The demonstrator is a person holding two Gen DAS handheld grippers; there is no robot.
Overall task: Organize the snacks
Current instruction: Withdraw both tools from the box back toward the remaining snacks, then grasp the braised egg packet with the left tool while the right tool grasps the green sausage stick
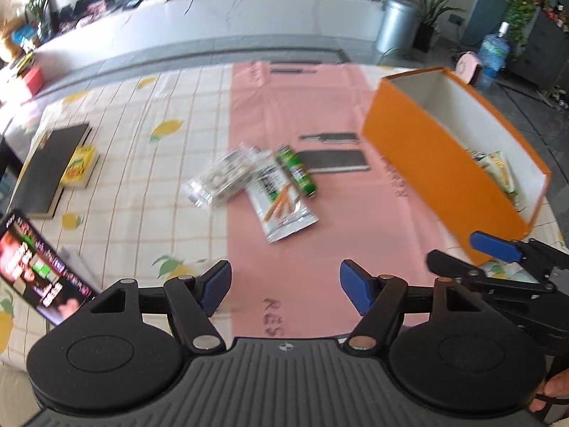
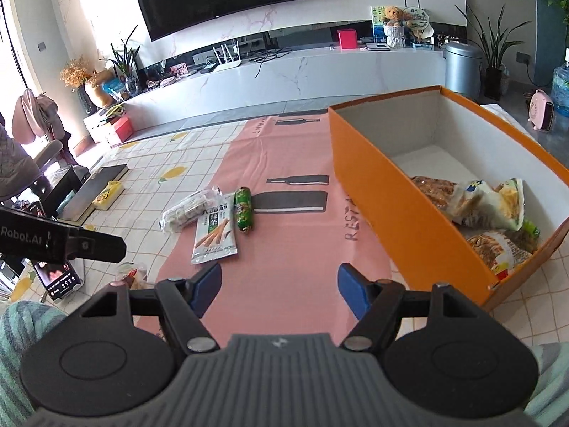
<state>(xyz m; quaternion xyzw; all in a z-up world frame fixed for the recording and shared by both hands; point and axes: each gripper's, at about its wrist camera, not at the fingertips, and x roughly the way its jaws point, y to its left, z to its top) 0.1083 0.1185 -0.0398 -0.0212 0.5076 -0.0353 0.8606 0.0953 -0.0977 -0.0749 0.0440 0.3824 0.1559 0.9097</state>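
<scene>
Both grippers are hanging wide and empty over the pink cloth (image 2: 284, 249) of the worktop: the left gripper (image 1: 284, 288) and, beside it, the right gripper (image 2: 279, 290).

Ahead, three snacks are lying close together: a white stick pouch (image 2: 213, 236), a clear pack (image 2: 190, 210) touching it, and a green sausage (image 2: 243, 210) just beside. Closing there is risking to catch two at once, or to pinch the cloth.

To the right, the orange box (image 2: 398, 213) is already holding several packs; its near wall is standing in the carrying path. The left side is giving open room.
</scene>
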